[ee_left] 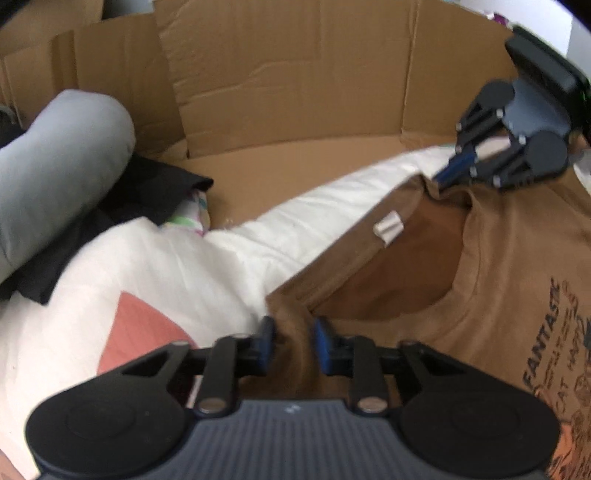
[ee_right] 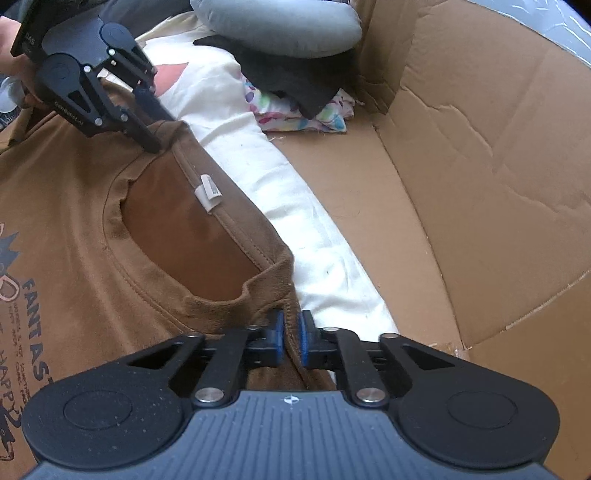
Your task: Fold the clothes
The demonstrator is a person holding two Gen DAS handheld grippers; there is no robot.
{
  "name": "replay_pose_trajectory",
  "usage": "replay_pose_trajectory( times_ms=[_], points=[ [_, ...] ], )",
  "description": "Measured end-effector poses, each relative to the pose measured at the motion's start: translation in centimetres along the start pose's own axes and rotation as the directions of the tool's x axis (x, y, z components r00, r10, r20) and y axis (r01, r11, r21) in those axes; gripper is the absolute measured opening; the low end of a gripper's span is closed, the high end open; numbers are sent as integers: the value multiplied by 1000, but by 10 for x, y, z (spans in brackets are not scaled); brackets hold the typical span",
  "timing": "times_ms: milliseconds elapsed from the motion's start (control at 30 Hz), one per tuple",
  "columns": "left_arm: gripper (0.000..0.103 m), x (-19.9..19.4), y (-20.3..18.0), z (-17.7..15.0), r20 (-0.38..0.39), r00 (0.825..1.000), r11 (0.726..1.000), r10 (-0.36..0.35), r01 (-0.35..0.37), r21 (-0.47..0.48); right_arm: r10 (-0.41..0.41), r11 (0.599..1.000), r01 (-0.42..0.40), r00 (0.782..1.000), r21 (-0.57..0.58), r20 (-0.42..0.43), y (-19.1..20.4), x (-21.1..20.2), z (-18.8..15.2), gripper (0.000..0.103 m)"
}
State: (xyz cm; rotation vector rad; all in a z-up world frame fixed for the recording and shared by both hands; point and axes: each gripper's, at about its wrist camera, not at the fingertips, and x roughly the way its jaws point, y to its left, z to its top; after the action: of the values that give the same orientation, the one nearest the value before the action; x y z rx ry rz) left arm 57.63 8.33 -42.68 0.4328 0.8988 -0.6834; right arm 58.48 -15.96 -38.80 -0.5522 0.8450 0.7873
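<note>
A brown T-shirt with a dark printed graphic is shown spread front-up over a white cloth; this cloth is the landmark for all that follows. The cloth lies inside a cardboard enclosure, whose walls rise beyond its far edge.

The shirt's neckline is turned toward that far edge, and a small white label is seen inside the back of the collar. The left hand-held gripper is closed narrowly on a fold of the shirt's shoulder seam at one end of the collar, the fabric being pinched between its blue pads. The right hand-held gripper is clamped almost fully together on the opposite shoulder seam, where the shirt's edge meets the cloth. Each gripper is seen small in the other's view, at the far end of the collar.

At one end of the cloth, against the cardboard wall, a grey rolled cushion is seen resting on a black garment, beneath which a folded patterned fabric is partly exposed.
</note>
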Motion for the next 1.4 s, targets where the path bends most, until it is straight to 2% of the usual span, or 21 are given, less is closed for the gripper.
replay_pose_trajectory(
  times_ms=[33, 200, 367, 467, 533, 600, 733, 967, 1033, 1100, 1400],
  points=[
    [8, -1, 0, -1, 4, 1000, 1000, 10, -10, 5, -3, 1000, 2, 1000, 6, 5, -1, -1, 1, 3],
    [7, -9, 9, 0, 50, 998, 997, 41, -38, -68, -34, 992, 31, 999, 118, 25, -16, -10, 1, 2],
    [12, -3, -1, 3, 14, 996, 992, 89, -87, -87, -68, 959, 73, 997, 275, -27, -25, 3, -4, 3],
    [16, -16, -5, 6, 42, 994, 990, 97, -92, -105, -87, 942, 80, 996, 326, 9, -25, -9, -2, 6],
    [19, -29, -7, 5, 78, 992, 989, 100, -91, -116, -110, 943, 93, 993, 318, 37, -24, -22, 0, 11],
    [19, -40, -10, 2, 107, 989, 987, 104, -89, -136, -123, 945, 100, 991, 310, 57, -23, -35, 0, 11],
    [19, -53, -20, -7, 131, 987, 982, 95, -71, -178, -104, 954, 78, 992, 290, 72, -12, -48, -6, 11],
    [26, -33, -46, -34, 81, 996, 979, 45, -28, -202, -42, 971, 36, 999, 235, 21, 18, -25, -20, 13],
    [31, -28, -51, -37, 83, 996, 975, 40, -21, -221, -40, 970, 33, 999, 240, 22, 22, -18, -18, 18],
    [37, -27, -56, -36, 95, 995, 974, 40, -18, -226, -40, 970, 33, 999, 240, 27, 24, -13, -14, 25],
    [41, -16, -82, -18, 114, 993, 972, 23, 4, -234, -44, 965, 32, 998, 259, 37, 25, -2, 3, 25]
  ],
)
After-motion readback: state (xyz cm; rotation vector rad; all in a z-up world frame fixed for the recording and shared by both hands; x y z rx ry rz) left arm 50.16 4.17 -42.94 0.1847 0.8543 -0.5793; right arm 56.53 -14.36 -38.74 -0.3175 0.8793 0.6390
